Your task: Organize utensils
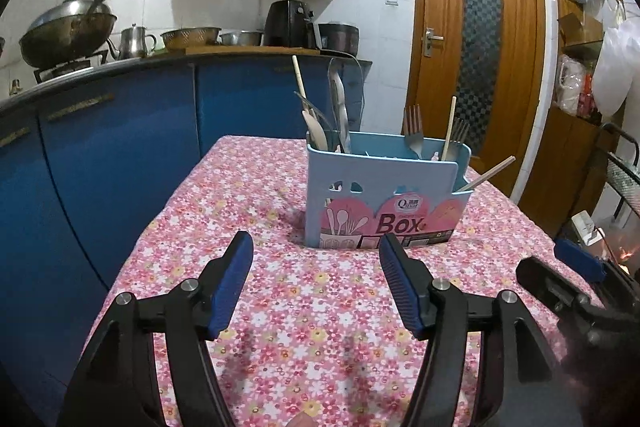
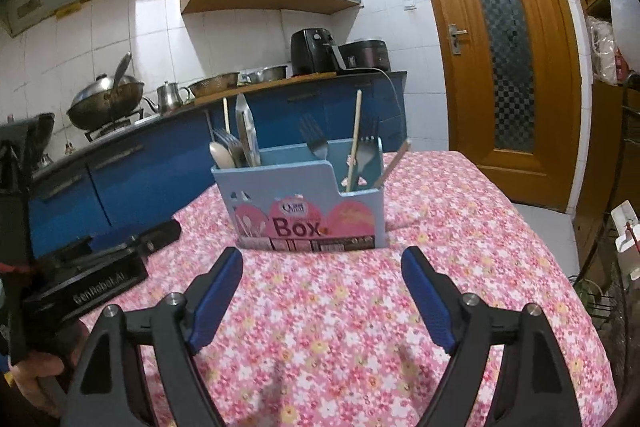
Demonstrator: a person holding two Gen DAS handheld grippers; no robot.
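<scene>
The blue utensil holder [image 1: 384,195] on the floral surface [image 1: 320,307] reads "Box"; smaller print, perhaps "Qmar", blurs. Both the left hand-held gripper [image 1: 316,251] and the right hand-held gripper [image 2: 322,265] stand released, empty.

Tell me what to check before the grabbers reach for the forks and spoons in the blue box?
1. Left hand-held gripper open with nothing in it: ok.
2. Right hand-held gripper open with nothing in it: ok.
3. Light blue plastic utensil box upright on the pink flowered tablecloth: ok.
4. Utensils sorted by kind: not ok; a wooden chopstick stands among the metal forks.
5. Tablecloth between grippers and box free of things: ok.
6. Bottom of the box: cannot tell.
</scene>
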